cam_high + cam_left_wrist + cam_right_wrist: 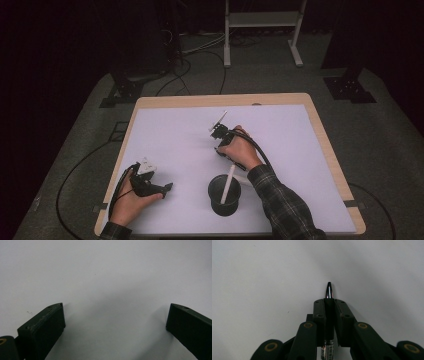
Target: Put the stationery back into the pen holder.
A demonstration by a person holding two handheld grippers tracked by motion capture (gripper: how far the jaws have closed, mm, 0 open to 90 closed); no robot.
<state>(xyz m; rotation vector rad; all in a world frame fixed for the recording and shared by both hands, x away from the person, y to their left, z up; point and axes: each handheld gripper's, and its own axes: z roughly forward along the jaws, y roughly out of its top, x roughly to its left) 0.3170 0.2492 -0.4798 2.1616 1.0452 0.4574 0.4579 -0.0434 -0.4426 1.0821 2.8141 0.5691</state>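
A: Where is the pen [329,291]?

B: Clamped between the jaws of the right gripper [329,305], tip forward, over the middle of the bench [310,150].

A: And the left gripper [113,320]?

B: Jaws apart, nothing between them, near the bench's front-left corner.

A: The likely fault?

B: The black cup [224,194] near the front edge already holds a white stick [229,183]. A slim pen gripped near its tip could pivot, strike the rim, or tip the cup.

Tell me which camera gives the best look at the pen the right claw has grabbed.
The right gripper view: the pen lies clamped between the right claw's black jaws, its tip poking out ahead over the white table. The high view gives just a thin pale sliver beyond the hand. The left gripper view faces bare table between open jaws.
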